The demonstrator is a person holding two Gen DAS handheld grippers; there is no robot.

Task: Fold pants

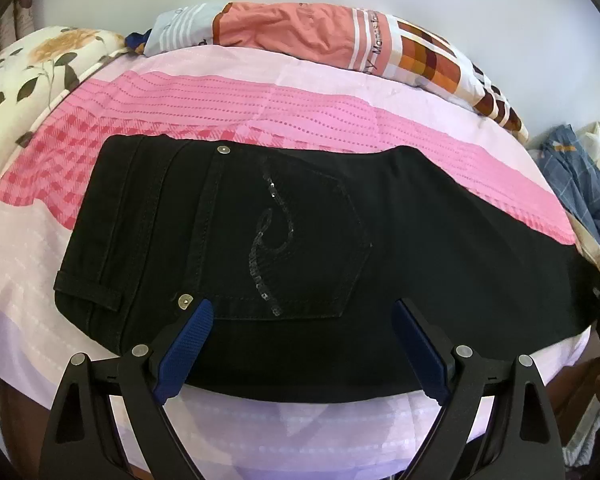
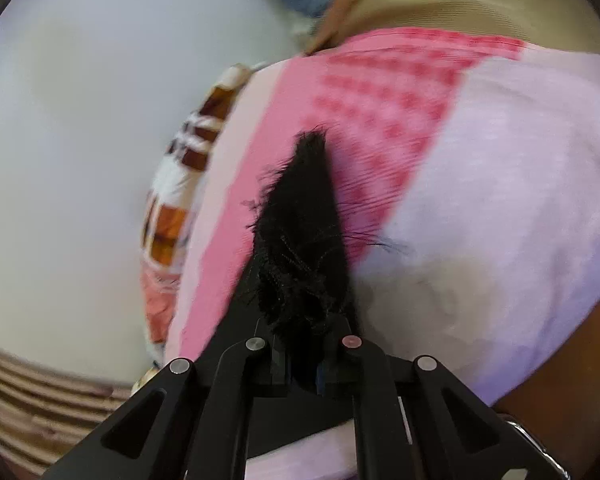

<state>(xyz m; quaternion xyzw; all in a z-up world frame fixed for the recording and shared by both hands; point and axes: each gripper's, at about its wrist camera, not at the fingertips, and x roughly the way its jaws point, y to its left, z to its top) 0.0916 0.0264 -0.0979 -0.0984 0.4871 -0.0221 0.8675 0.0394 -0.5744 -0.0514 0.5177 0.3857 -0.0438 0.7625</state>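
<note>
Black jeans [image 1: 284, 240] lie across the pink striped bedspread [image 1: 300, 96], waistband to the left, a sequined back pocket [image 1: 276, 240] facing up, legs running off to the right. My left gripper [image 1: 302, 312] is open, its blue pads [image 1: 188, 344] hovering over the near edge of the seat, holding nothing. In the blurred right wrist view, my right gripper [image 2: 312, 344] is shut on the frayed black hem of the pants [image 2: 304, 240], lifted above the bedspread [image 2: 500, 200].
A patterned orange-and-white pillow [image 1: 340, 36] lies at the bed's far edge; a floral pillow [image 1: 28, 76] sits far left. Blue checked clothes [image 1: 580, 184] are piled off the bed's right side. A pale wall [image 2: 80, 140] is behind.
</note>
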